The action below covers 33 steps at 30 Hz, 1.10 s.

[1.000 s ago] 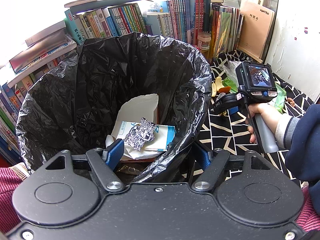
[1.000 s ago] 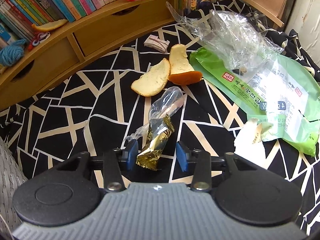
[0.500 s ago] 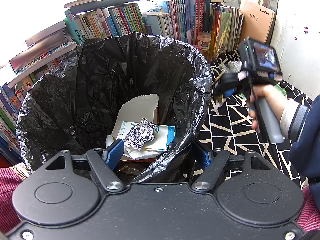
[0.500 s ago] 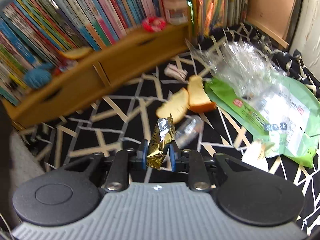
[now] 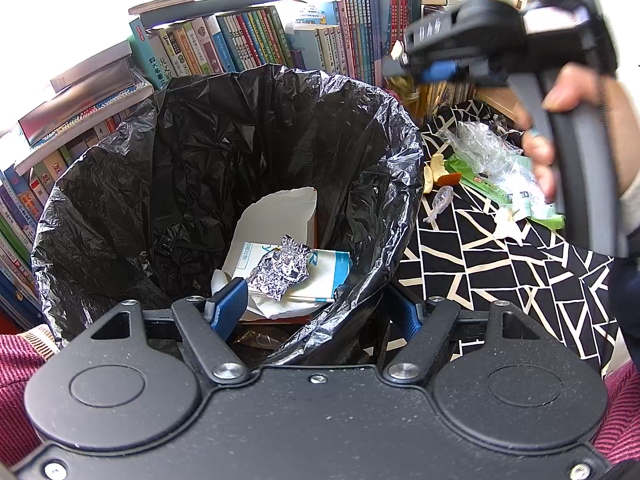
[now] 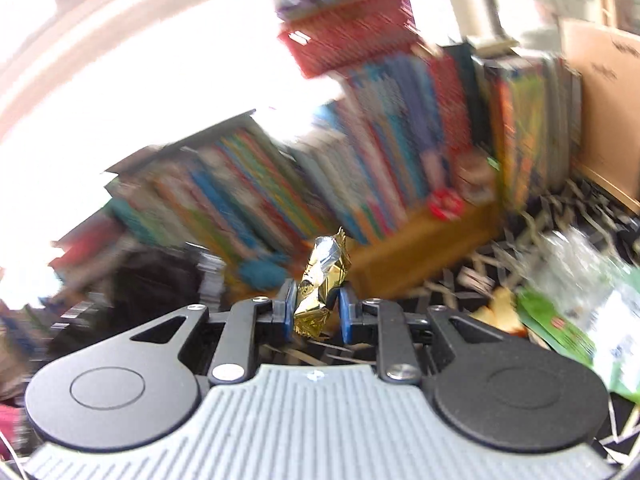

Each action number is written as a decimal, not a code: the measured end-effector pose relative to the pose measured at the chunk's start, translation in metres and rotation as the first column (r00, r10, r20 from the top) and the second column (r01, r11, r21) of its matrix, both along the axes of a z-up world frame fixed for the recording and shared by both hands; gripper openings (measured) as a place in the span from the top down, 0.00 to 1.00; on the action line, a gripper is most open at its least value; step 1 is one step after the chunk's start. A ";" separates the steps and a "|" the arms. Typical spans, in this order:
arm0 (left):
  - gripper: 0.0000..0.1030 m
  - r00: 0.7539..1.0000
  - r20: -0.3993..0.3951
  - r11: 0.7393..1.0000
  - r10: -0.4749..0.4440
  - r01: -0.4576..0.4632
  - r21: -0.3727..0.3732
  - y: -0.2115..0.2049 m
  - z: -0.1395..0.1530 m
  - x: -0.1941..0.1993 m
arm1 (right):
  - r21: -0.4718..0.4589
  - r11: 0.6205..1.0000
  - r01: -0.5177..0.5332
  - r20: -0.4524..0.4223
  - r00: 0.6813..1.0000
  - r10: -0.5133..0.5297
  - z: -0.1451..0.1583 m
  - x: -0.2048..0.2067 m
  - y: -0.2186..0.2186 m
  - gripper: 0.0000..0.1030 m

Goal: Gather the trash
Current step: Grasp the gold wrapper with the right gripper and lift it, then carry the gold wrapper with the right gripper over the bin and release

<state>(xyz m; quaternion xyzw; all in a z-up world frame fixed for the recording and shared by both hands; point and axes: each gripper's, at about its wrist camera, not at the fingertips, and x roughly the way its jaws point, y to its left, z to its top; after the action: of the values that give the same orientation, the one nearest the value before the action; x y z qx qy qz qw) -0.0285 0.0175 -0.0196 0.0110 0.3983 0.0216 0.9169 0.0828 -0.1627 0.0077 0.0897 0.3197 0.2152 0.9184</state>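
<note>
Fingers of your right gripper (image 6: 316, 312) are pinching the gold foil wrapper (image 6: 322, 280) low on its crumpled body, just below the centre of the right wrist view; its silver-lined top is poking up free above the pads. Judging by the creases, the wrapper is feather-light, thin and springy, likely slick on its foil face; a pinch across the thick crumpled waist, as you are doing, looks surer than the flat torn end, which could slide out or tear.

Your left gripper (image 5: 316, 308) is sitting with its fingers apart and not pressing, straddling the near rim of the trash bin (image 5: 404, 184) at the bottom of the left wrist view; one pad is inside the black liner, one outside.

That left view is giving you what the blurred right one is not: the bin's open mouth, the crushed silver foil (image 5: 280, 268) and paper already lying at its bottom, your right gripper high in the upper right of the frame, and the litter waiting on the patterned cloth (image 5: 500, 272). Only the right view is showing the grip itself clearly.
</note>
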 end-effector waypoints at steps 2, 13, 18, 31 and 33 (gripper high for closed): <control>0.30 1.000 0.000 1.000 0.000 0.000 0.000 0.000 0.000 0.000 | 0.026 0.998 -0.055 0.028 0.998 0.054 0.011 -0.010 0.004 0.74; 0.29 1.000 0.000 1.000 0.001 -0.001 0.002 0.001 0.000 -0.001 | 0.062 0.942 -0.331 0.054 0.943 0.328 0.022 -0.038 0.038 0.72; 0.29 1.000 0.001 1.000 0.000 0.000 0.001 0.001 0.000 0.000 | 0.039 0.925 -0.379 0.027 0.925 0.378 0.014 -0.046 0.047 0.70; 0.29 1.000 0.000 1.000 0.001 -0.001 0.002 0.001 -0.001 -0.001 | 0.021 0.918 -0.396 0.002 0.918 0.396 0.009 -0.047 0.050 0.47; 0.29 1.000 0.000 1.000 0.000 0.000 0.002 0.001 0.000 -0.001 | 0.017 0.919 -0.394 0.002 0.919 0.394 0.009 -0.047 0.050 0.44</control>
<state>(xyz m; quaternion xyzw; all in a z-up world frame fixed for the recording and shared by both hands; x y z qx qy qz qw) -0.0291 0.0182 -0.0200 0.0118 0.3981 0.0221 0.9170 0.0356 -0.1127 0.0167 0.0318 0.3302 0.3981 0.8553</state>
